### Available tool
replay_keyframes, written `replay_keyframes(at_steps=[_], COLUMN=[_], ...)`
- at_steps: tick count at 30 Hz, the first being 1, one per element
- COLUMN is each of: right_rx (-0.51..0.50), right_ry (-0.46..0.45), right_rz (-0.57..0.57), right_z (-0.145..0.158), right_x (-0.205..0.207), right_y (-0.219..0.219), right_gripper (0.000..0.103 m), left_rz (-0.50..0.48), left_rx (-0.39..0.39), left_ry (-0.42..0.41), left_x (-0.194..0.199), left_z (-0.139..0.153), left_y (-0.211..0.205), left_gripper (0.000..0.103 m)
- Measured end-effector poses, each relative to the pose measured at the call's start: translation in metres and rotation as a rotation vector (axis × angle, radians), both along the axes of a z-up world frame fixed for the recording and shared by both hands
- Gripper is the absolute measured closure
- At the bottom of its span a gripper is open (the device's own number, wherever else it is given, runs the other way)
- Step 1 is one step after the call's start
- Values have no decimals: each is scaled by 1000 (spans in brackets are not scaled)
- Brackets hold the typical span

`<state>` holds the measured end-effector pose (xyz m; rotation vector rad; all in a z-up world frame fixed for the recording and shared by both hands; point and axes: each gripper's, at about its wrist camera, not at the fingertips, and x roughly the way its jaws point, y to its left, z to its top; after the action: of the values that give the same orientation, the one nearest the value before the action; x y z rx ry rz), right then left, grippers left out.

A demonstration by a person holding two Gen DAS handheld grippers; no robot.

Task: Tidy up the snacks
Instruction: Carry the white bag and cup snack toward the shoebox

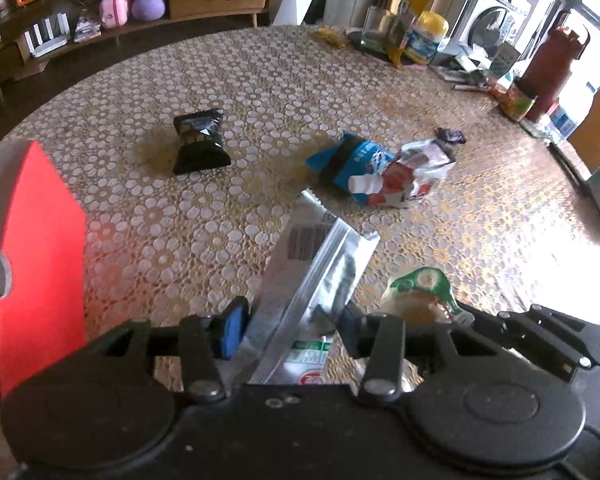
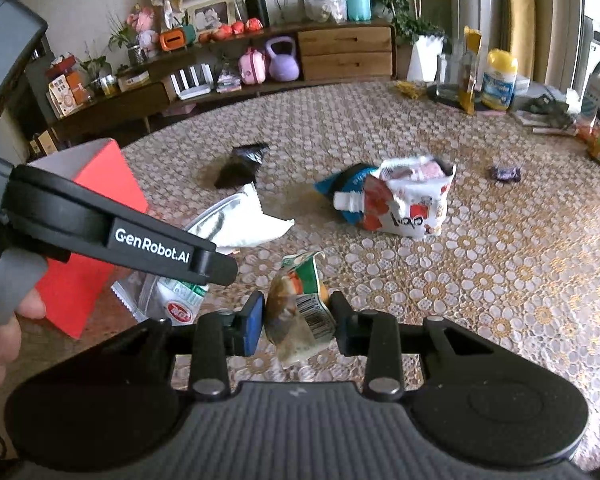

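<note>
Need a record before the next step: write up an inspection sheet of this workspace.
Surface: round table under a gold floral lace cloth.
Job's things: silver packet in the left gripper; green-topped snack pouch in the right gripper; black packet, blue packet, red-and-white bag and small purple candy lying on the cloth; red box at the left.
Clutter: yellow-lidded tub, glass jar and red flask along the far edge.
Grippers: both shut on their packets.
Cables: nothing seen.
Surroundings: wooden sideboard with purple kettlebell; washing machine.
</note>
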<state>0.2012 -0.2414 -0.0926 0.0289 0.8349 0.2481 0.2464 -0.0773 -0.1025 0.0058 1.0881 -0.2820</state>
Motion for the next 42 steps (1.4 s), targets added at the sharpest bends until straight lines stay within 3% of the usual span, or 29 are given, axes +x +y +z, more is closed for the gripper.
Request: replay_keyframes(at_steps=[22, 39, 42], right_rx=[3, 17, 17], right_ry=[-103, -131, -134], right_rz=[78, 211, 234], right_z=[99, 131, 131], right_x=[-82, -81, -75], right_y=[59, 157, 177], right_gripper=[68, 68, 68], left_rz=[18, 123, 149], left_rx=[-39, -2, 1], left_ry=[-159, -241, -245], left_x=[-97, -124, -122], left_z=[88, 125, 127], left_y=[81, 183, 202], left_gripper=[58, 58, 63])
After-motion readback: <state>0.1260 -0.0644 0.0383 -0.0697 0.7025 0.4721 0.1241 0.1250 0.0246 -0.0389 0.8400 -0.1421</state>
